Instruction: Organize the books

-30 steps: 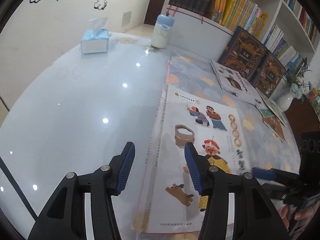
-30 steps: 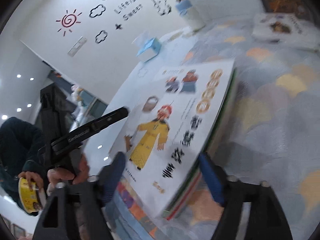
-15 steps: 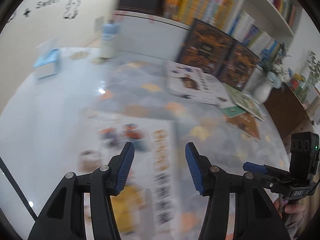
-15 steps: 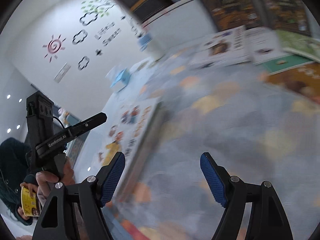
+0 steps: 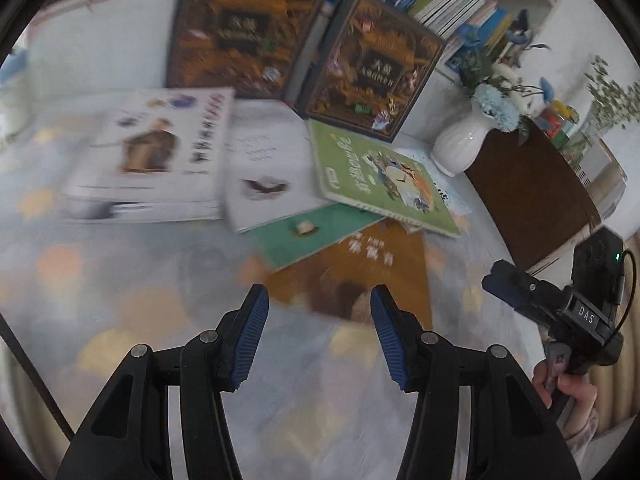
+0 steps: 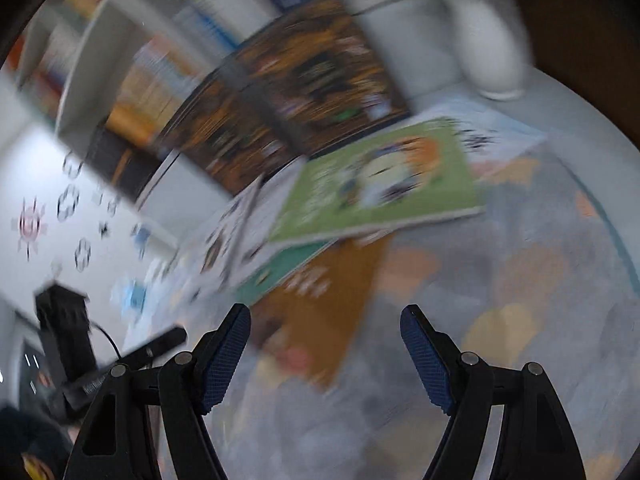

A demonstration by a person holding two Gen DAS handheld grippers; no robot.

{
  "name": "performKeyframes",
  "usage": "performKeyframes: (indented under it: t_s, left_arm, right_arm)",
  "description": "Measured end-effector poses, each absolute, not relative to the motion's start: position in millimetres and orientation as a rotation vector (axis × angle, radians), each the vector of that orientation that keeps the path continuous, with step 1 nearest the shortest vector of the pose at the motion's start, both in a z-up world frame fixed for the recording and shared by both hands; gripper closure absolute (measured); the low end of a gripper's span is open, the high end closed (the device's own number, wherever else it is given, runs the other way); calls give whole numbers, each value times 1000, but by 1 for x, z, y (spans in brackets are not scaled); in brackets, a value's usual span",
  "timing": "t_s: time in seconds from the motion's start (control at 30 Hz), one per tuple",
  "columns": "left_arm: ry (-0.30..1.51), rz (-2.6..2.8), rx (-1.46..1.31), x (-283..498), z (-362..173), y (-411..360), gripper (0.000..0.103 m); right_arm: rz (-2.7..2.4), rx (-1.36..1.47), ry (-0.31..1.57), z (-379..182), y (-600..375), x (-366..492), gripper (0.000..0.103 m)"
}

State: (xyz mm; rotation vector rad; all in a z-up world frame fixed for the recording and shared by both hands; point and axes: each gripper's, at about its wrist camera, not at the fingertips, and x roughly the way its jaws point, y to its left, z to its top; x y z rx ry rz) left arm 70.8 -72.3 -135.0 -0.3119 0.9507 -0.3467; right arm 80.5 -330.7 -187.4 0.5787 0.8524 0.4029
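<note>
Brown-orange, teal, green and white flat paperback books lie overlapped and apparently unsorted on the pale patterned table, while the left gripper and right gripper hover above them, both parted and empty.

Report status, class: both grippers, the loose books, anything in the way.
Left gripper open, empty. Right gripper open, empty. Orange book lowest in the overlapping pile. White vase beside pile.
</note>
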Motion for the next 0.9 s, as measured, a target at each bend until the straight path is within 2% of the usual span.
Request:
performKeyframes:
  t_s: [0.17,0.37,0.47,0.6,0.73,0.9]
  left_arm:
    - [939,-322,-353,125,-151,-93,52]
    - [900,-309,-307,168,-165,-116,52]
    - [872,-334,-310,174,-165,-123,52]
    - [888,-341,-171,182,-169,-151,44]
    - [909,-340,-151,179,-166,-152,44]
    - [934,-353,-167,165,-162,-141,44]
  right_arm:
    - [288,626,822,-207,-380,122,27]
    - [292,594,814,-218,-380,151,27]
    - [312,610,807,-223,-378,160,27]
    - [322,551,799,-221,-369,168,25]
    - [269,399,824,-214,-349,167,25]
    - [320,423,856,-211,-347,152,25]
